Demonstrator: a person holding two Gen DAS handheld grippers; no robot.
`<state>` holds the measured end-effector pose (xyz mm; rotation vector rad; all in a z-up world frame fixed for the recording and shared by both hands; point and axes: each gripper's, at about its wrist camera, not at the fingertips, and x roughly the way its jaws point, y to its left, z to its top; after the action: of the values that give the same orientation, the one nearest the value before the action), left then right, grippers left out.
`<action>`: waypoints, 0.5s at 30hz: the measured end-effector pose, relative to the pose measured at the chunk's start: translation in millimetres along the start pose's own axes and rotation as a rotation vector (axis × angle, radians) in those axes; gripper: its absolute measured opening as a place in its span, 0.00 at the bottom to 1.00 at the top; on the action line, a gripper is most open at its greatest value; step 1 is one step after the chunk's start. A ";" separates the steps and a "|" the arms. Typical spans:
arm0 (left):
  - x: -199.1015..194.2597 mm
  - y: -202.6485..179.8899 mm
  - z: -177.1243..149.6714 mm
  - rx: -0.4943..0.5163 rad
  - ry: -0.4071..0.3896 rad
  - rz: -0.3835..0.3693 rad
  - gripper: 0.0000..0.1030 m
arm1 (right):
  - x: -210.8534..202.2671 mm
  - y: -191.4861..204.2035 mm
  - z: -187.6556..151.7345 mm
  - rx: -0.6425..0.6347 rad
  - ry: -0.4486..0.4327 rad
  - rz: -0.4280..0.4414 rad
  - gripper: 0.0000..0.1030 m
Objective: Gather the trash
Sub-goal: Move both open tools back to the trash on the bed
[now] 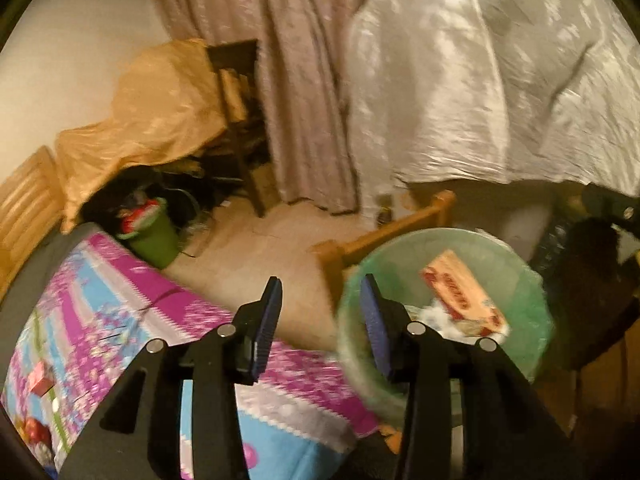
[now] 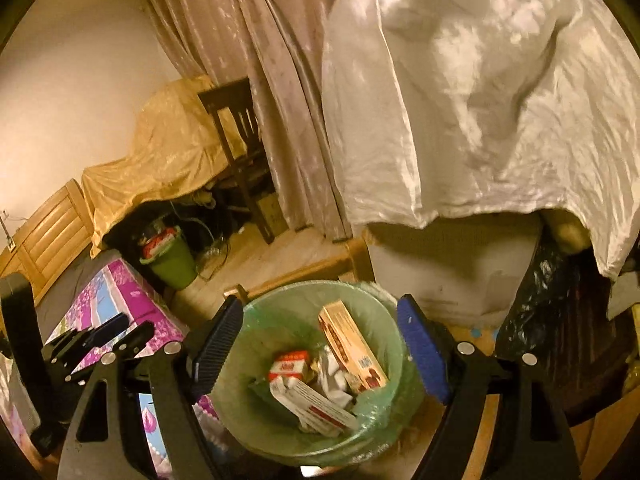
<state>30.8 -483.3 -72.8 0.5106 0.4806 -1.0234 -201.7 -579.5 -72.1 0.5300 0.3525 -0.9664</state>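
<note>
A round bin with a green liner [image 2: 308, 287] stands on the floor beside the bed. Inside it lie a tall tan box [image 2: 352, 348], a small red and white carton [image 2: 290, 364], a white box [image 2: 316, 404] and crumpled wrappers. My right gripper [image 2: 320, 312] hangs open right over the bin's mouth, nothing between its fingers. My left gripper [image 1: 320, 292] is open and empty too, at the left rim of the bin [image 1: 432, 235], over the bed's edge. It also shows at the left of the right wrist view as the left gripper [image 2: 108, 332]. The tan box [image 1: 460, 292] shows in the left wrist view.
A bed with a purple floral cover [image 1: 120, 300] lies at the left. A full green bucket [image 2: 174, 260] stands by a cloth-covered table and a dark chair [image 2: 236, 136]. A curtain, a white sheet [image 2: 460, 100] over furniture and a black bag [image 2: 548, 300] crowd the right.
</note>
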 end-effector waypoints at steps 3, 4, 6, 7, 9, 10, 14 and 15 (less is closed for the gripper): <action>-12.6 19.2 -15.3 -0.026 -0.032 0.092 0.49 | -10.7 23.0 -8.1 -0.056 -0.060 -0.009 0.77; -17.2 26.1 -22.3 -0.035 -0.037 0.119 0.49 | -14.8 32.8 -11.9 -0.082 -0.079 -0.007 0.77; -23.3 38.6 -32.9 -0.053 -0.032 0.162 0.52 | -21.6 51.4 -18.9 -0.128 -0.107 0.003 0.78; -27.9 49.0 -42.6 -0.070 -0.026 0.190 0.53 | -24.3 61.4 -22.7 -0.151 -0.115 0.015 0.79; -33.8 65.3 -55.5 -0.096 -0.013 0.230 0.53 | -28.5 83.1 -32.0 -0.204 -0.123 0.039 0.80; -37.7 73.7 -63.5 -0.112 -0.004 0.248 0.53 | -30.0 94.0 -37.0 -0.231 -0.123 0.051 0.80; -56.5 117.5 -96.3 -0.217 0.042 0.320 0.53 | -31.6 139.0 -58.6 -0.318 -0.093 0.125 0.82; -63.0 129.4 -105.5 -0.245 0.050 0.339 0.54 | -32.2 148.2 -63.0 -0.332 -0.085 0.142 0.82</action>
<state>103.6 -322.0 -95.5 0.3825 0.5351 -0.6186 -96.2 -453.8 -67.8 0.2081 0.3847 -0.7703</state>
